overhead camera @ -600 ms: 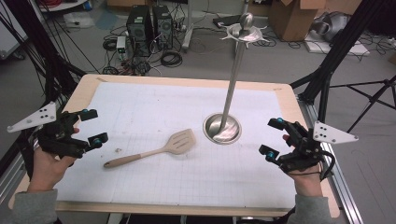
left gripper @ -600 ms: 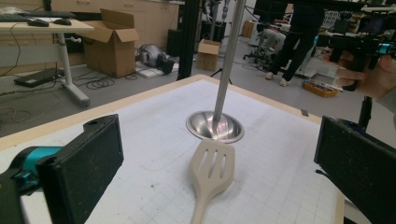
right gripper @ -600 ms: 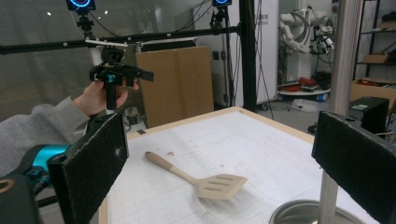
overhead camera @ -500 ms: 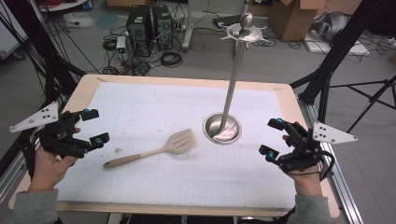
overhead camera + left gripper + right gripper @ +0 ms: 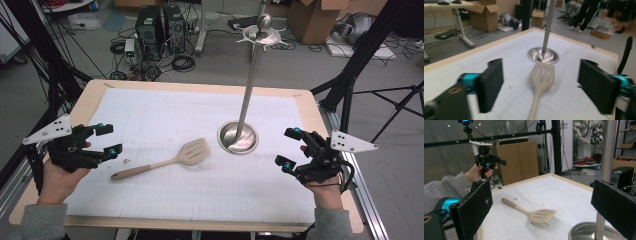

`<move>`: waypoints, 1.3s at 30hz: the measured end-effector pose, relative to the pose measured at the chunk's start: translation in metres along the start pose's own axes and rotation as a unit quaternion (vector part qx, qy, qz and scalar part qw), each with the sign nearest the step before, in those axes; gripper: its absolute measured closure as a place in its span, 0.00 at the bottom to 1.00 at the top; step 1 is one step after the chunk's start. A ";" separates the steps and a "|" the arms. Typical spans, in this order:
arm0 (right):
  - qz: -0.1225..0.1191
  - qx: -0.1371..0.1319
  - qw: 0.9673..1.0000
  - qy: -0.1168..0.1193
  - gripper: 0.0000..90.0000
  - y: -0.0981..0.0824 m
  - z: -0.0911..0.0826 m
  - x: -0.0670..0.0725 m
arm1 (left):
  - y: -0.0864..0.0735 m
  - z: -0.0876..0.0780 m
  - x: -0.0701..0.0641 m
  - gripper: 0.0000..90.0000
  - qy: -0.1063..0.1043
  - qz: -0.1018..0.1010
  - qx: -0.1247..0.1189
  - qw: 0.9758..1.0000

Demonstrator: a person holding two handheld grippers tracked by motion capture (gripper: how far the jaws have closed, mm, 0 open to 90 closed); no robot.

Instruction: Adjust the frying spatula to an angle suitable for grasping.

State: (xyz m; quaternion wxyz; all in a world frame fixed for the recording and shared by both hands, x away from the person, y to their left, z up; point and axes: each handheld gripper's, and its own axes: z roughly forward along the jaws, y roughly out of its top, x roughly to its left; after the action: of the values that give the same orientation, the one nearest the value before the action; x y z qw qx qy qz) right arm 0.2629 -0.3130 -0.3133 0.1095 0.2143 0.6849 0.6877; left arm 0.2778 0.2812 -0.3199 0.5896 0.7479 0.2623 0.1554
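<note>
Beige spatula (image 5: 541,82) handle runs off frame between released left tongs (image 5: 549,85); right tongs (image 5: 549,212) released.

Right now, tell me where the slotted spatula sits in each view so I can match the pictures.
High view: the spatula lies near the middle of the white mat, blade toward the stand.
Left gripper view: it lies between the two black jaws, handle running to the bottom edge.
Right gripper view: low centre, blade nearest the camera.
Shared landmark: the steel stand's round base, just beyond the blade.
</note>
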 end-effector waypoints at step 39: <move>0.006 0.013 1.000 0.005 0.03 -0.006 0.008 -0.005 | -0.051 -0.006 0.005 1.00 0.049 0.007 0.022 0.999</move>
State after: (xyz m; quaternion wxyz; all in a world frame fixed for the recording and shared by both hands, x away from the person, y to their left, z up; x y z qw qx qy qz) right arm 0.2697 -0.3078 -0.3200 0.0994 0.2158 0.6929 0.6807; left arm 0.2675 0.2976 -0.3675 0.5587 0.7539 0.2888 0.1898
